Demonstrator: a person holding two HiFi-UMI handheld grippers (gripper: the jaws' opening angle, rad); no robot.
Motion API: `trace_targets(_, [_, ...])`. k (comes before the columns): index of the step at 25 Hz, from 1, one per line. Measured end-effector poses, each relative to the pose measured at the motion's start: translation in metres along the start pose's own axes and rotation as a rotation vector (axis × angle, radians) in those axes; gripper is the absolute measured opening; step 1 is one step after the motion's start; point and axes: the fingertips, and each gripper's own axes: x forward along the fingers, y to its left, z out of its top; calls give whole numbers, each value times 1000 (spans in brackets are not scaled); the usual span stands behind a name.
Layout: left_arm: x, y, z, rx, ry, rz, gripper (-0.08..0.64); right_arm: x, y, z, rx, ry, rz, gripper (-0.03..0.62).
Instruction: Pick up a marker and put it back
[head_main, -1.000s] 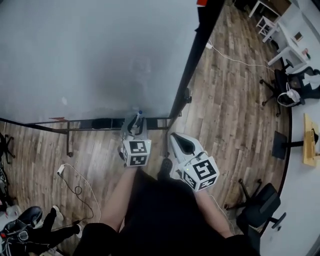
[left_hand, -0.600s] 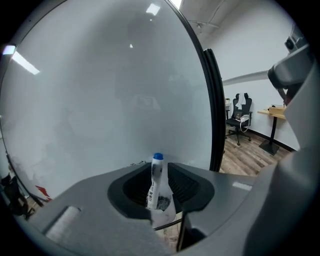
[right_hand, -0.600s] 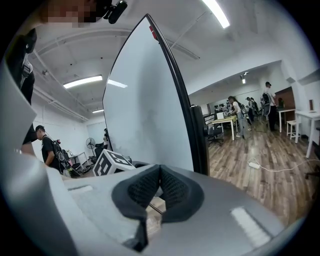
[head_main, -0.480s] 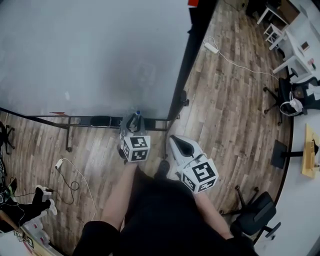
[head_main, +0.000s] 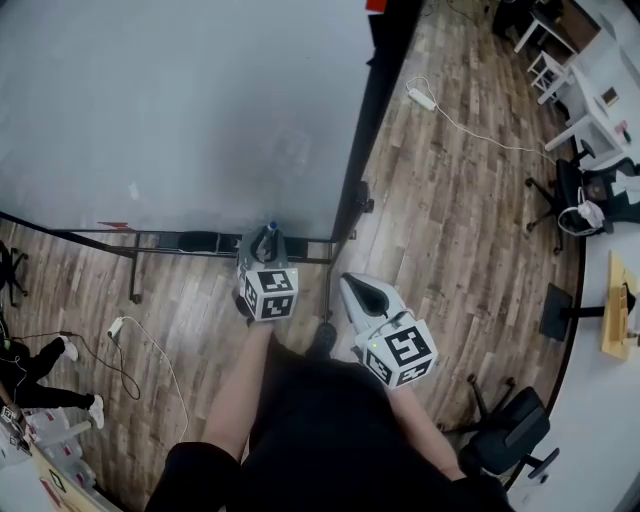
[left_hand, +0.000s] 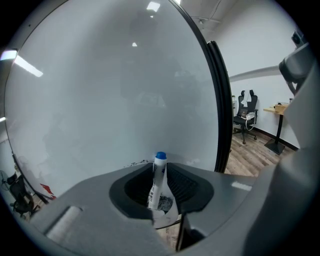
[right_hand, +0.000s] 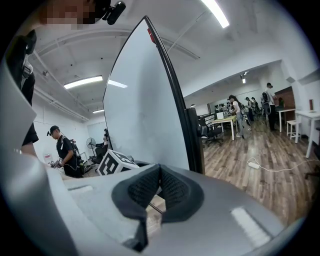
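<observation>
The left claw grips the marker lengthwise, its blue cap pointing ahead at the whiteboard just in front, while the shut, empty right claw hangs farther back.

We see a wooden plank floor carrying the whiteboard's black stand at the far left, a white power strip with its cord far right, office chairs and white tables along the right, and a loose cable near left.
</observation>
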Motion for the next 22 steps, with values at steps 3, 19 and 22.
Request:
trace_targets(3, [-1, 0, 0, -2, 0, -1, 90, -4, -1, 1, -1, -4, -5, 3])
trace_targets(19, [-17, -4, 5, 22, -29, -17, 78, -18, 6, -1, -6, -19, -11, 3])
trace_targets(22, [-23, -4, 9, 11, -43, -21, 78, -21, 9, 0, -9, -20, -6, 3])
